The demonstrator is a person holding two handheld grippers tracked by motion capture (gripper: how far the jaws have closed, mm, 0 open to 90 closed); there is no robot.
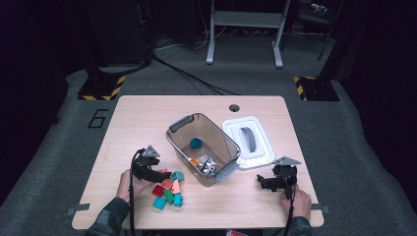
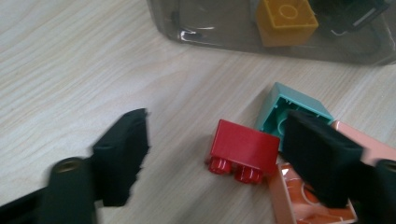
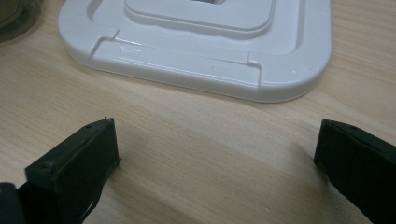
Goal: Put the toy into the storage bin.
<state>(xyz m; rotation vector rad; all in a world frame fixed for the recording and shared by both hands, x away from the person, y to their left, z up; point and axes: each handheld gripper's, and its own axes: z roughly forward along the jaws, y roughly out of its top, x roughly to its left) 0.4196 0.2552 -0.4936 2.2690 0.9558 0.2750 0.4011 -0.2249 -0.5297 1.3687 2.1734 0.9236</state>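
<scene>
Jaws of the left gripper (image 2: pixel 212 154) stand spread around a red brick (image 2: pixel 243 148); right gripper (image 3: pixel 215 158) jaws spread, empty.

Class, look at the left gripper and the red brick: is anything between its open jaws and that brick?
Nothing visible. The left gripper has its jaws wide open, and the red brick lies between them on bare table. A teal brick sits just behind it.

The left claw (image 1: pixel 156 173) lay low over the bench (image 1: pixel 147 113), held in the person's left hand (image 1: pixel 129 183), its jaws spread wide apart with nothing gripped between them. The right claw (image 1: pixel 264 183) sat low near the bench's right front, gripped by the right hand (image 1: pixel 298 200), jaws likewise parted wide and empty.
</scene>
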